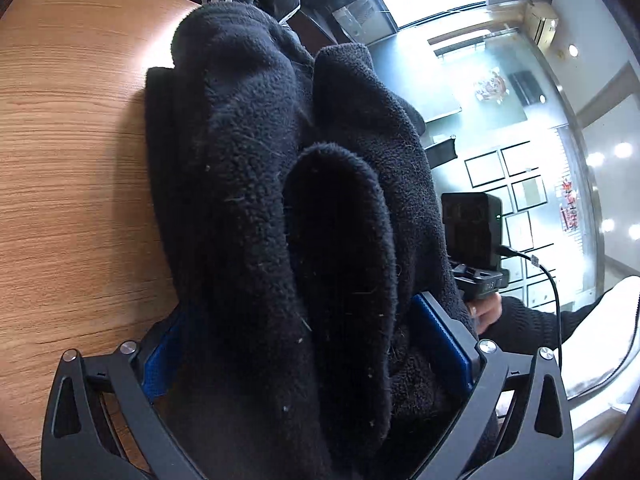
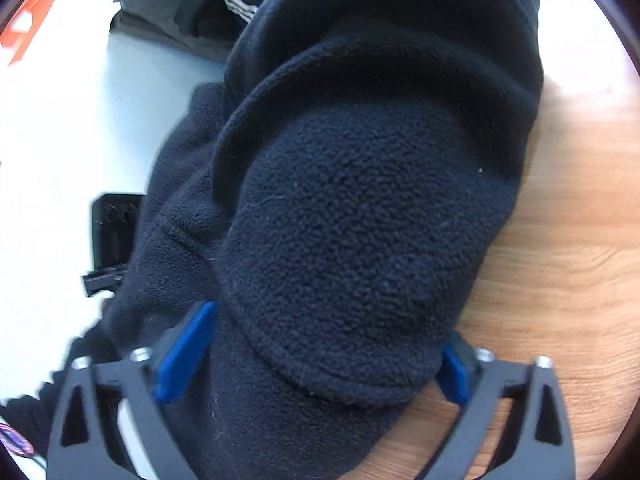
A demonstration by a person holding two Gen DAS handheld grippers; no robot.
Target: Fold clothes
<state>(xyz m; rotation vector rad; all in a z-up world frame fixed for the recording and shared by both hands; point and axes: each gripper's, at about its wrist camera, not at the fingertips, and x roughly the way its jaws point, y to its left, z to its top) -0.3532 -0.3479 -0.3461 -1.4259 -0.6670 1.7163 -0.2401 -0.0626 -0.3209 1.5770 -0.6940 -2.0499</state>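
Two views are given. In the left wrist view, a dark fleece garment (image 1: 280, 184) is seen bunched in thick folds from 12 o'clock down to 6 o'clock, with the wooden table (image 1: 68, 168) at 9 o'clock. The left gripper (image 1: 308, 344) is closed on a fat wad of the fleece, which is squeezed between its blue pads (image 1: 440, 332). The other gripper's camera block (image 1: 472, 232) and a hand (image 1: 486, 312) are seen at 3 o'clock.

In the right wrist view, the same fleece fills the middle, partly over the table at 3 o'clock. The right gripper (image 2: 312, 364) is clamped on a rounded fold, held wide by the cloth. More clothes (image 2: 192, 8) are piled at 11 o'clock.

The fleece is judged to be soft, thick, floppy and not slippery. It would best be held at a hem or edge, not in a lump.
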